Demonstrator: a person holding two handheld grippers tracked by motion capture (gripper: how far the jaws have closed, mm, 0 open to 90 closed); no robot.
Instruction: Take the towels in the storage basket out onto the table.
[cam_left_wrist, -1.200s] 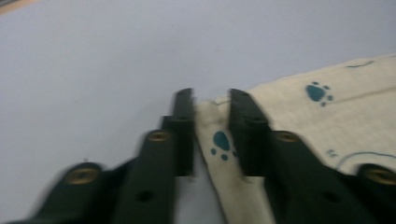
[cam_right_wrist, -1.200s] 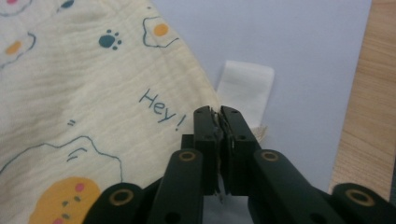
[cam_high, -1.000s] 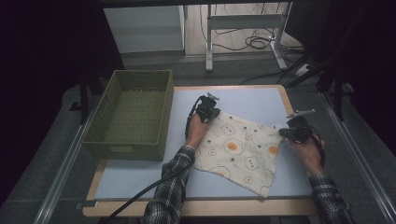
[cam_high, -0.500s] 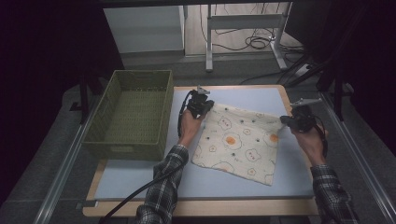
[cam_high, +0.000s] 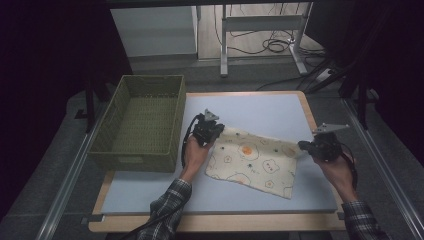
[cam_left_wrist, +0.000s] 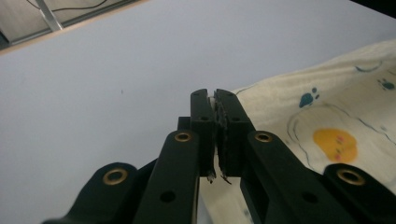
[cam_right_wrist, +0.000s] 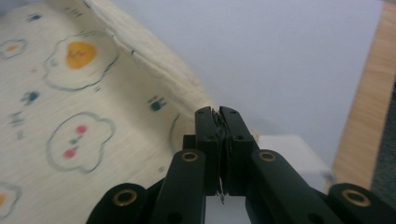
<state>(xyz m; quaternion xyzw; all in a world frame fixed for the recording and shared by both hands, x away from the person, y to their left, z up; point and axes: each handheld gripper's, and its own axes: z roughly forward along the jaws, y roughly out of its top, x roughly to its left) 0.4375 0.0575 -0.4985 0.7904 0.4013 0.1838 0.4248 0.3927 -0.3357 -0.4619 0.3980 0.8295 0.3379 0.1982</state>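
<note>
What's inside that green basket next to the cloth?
The green basket looks empty: its woven floor shows bare. The strip of floor just behind its near wall is hidden from the high view.

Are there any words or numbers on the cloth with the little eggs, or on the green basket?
No words, numbers or signs can be read anywhere.
Cloth: drawings alone, fried eggs, cloud faces and small blue marks, no letters.
Green basket: plain weave, no label.
Left gripper and right gripper: black, with brass rivets, no brand to read.
</note>
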